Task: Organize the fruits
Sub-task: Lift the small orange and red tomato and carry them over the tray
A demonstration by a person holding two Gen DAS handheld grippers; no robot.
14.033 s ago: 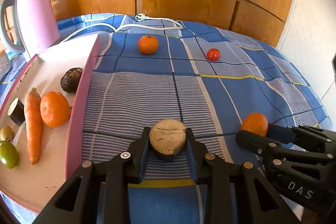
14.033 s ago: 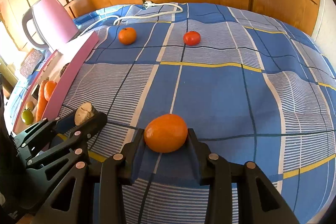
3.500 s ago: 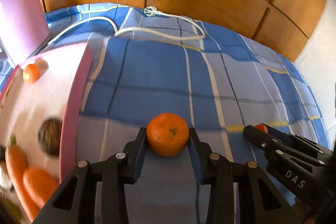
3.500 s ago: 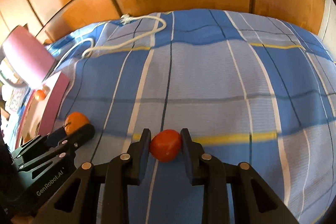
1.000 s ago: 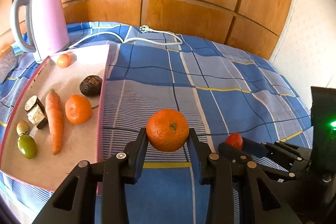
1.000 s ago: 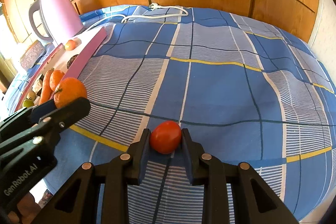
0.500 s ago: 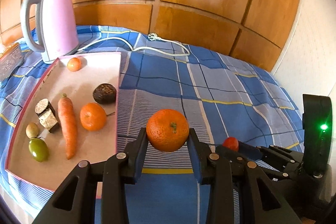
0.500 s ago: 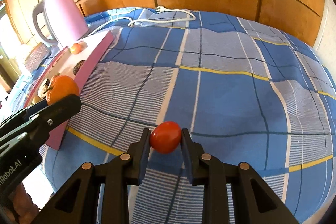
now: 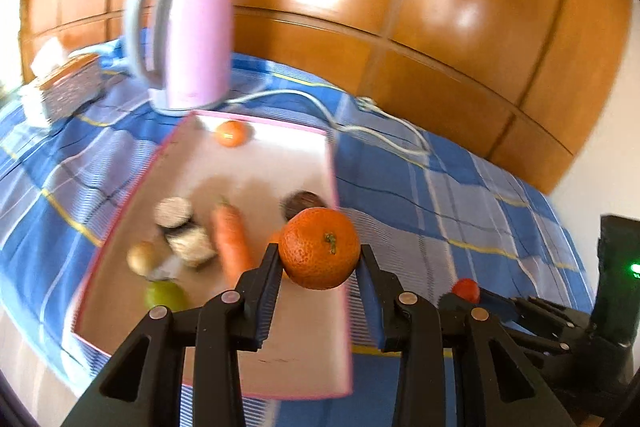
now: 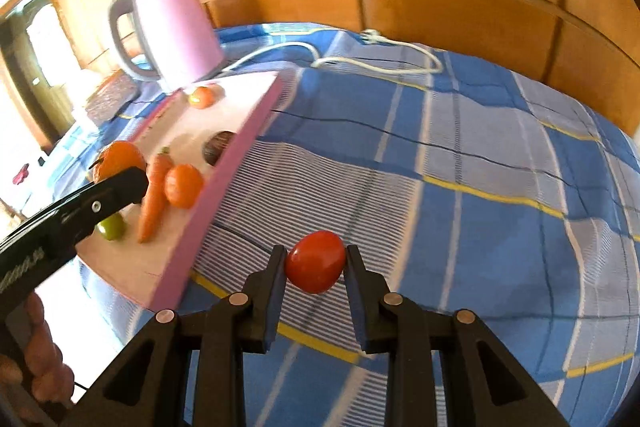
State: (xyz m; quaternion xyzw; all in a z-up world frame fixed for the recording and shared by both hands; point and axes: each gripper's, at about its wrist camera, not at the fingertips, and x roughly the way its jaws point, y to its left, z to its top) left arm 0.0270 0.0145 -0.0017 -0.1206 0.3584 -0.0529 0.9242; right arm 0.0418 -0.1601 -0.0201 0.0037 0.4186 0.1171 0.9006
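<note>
The mandarin (image 9: 319,247) sits between the fingers of the left gripper (image 9: 319,267), which are closed on its two sides at the widest part, and it hangs in the air just over the near right edge of the pink tray (image 9: 280,355). I judge it a light fruit with a firm but slightly yielding peel, a little rough, so it should not slip easily; the hold across the middle looks like the good place, and a gentle squeeze should be enough. The tomato (image 10: 316,261) is pinched in the same way by the fingers of the right gripper (image 10: 316,269), narrowly closed on it, in the air over the blue checked cloth, to the right of the tray and well apart from it. Its skin is smooth and shiny, so it is probably more slippery and more easily bruised than the mandarin, and too much pressure could split it. Inside the tray lie a carrot (image 9: 232,243), another mandarin (image 10: 183,185) beside it, a green fruit (image 9: 164,297) at the near side, a dark round fruit (image 9: 302,201) near the right rim, and a small orange fruit (image 9: 230,133) at the far end. Behind the tray stands a pink kettle (image 9: 188,35) with its white cable (image 9: 360,119).
</note>
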